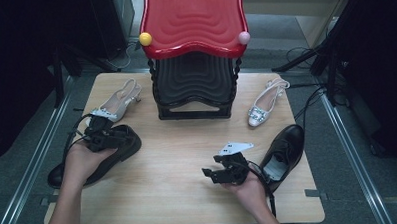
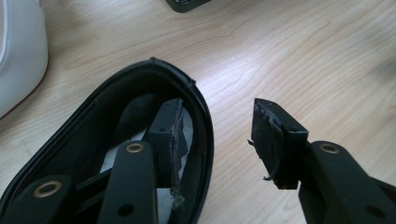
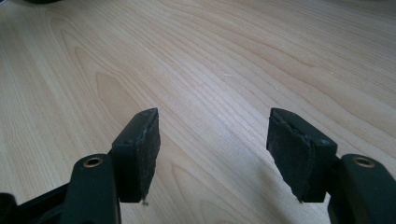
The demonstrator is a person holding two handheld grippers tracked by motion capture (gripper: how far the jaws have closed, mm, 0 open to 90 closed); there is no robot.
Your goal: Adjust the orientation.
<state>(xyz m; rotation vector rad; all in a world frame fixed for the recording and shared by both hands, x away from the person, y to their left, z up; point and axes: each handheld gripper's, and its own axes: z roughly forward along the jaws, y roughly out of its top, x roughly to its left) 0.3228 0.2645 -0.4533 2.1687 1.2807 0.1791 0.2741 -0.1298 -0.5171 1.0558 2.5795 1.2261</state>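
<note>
At the tabletop's left edge, my left gripper [image 1: 103, 137] straddles the collar of the black dress shoe [image 1: 118, 147]: in the left gripper view one jaw sits inside the shoe's opening, the other hangs outside over bare wood, and the shoe's rim [image 2: 198, 121] runs between them. The jaws are spread, their pads not yet pressing the leather, so I judge the pinch not yet made.

The shoe lies near the left edge with its long axis slanting from the near-left corner toward the middle of the tabletop, one end overhanging the left edge. The wall to be gripped lies right between the pads, so I judge the coming move to be a squeeze, not a reach.

My right gripper [image 1: 223, 172] hovers near the front edge, jaws parted over bare wood with nothing between them. Its nearest thing is the matching black shoe [image 1: 284, 151] by the right edge. The left hand is plainly the nearer to the shoe in hand.
</note>
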